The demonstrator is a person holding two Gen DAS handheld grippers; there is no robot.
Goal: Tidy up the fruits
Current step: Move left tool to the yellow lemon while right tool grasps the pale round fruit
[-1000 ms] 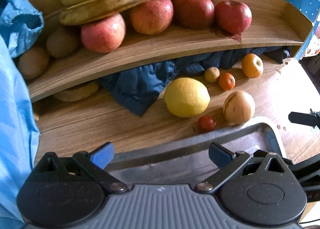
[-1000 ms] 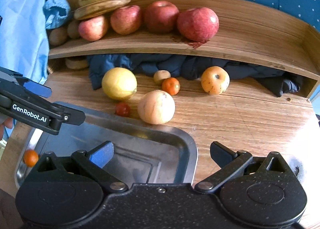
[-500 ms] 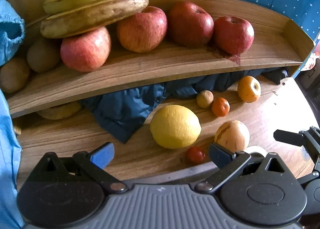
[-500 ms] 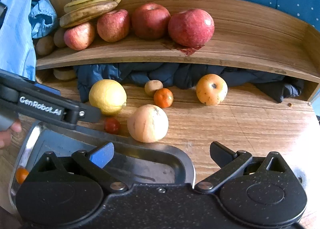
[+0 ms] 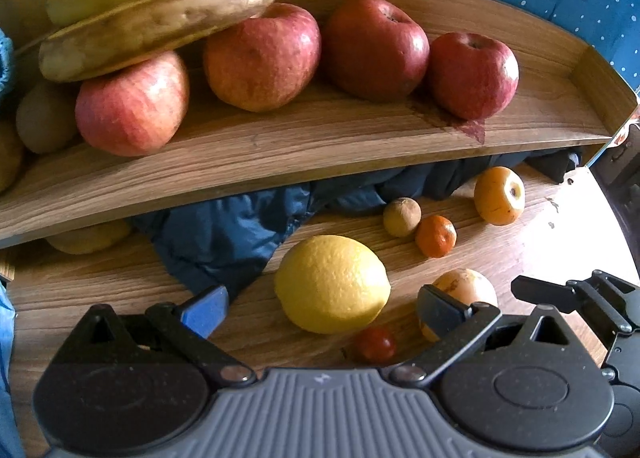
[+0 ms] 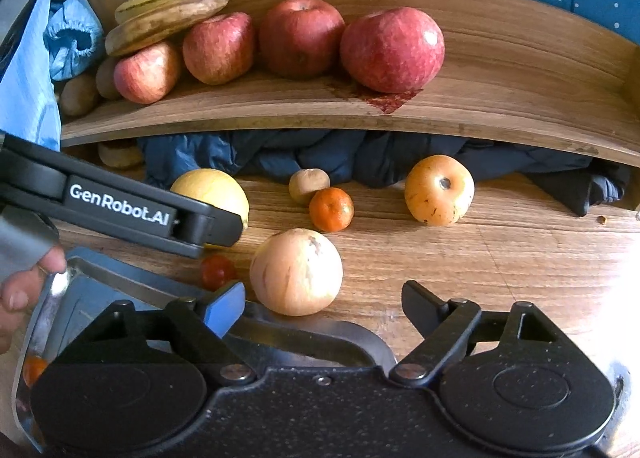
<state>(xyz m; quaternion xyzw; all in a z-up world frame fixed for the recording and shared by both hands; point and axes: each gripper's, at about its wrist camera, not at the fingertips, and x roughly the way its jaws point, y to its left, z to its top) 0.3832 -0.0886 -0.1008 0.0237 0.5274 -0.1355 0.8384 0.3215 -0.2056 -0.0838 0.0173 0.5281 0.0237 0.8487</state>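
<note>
A yellow lemon (image 5: 332, 284) lies on the wooden table, just ahead of and between the fingers of my left gripper (image 5: 322, 310), which is open and not touching it. A cherry tomato (image 5: 375, 344) sits close by its right side. In the right wrist view a pale round fruit (image 6: 296, 272) lies between the fingers of my right gripper (image 6: 322, 304). Its jaws are closing, with gaps left on both sides. Further back lie a small orange (image 6: 331, 209), a small brown fruit (image 6: 309, 185) and a yellow-orange apple (image 6: 439, 189).
A wooden shelf (image 6: 500, 97) holds several red apples (image 6: 392, 49) and bananas (image 6: 176, 7). Dark blue cloth (image 6: 304, 153) is bunched under it. A metal tray (image 6: 320, 334) lies beneath my right gripper, with a small orange fruit (image 6: 34, 370) in it. A person's fingers (image 6: 24, 290) show at left.
Both grippers have moved forward and down toward the fruits on the table. The lemon now lies between the left fingers. The right jaws have narrowed around the pale round fruit.
</note>
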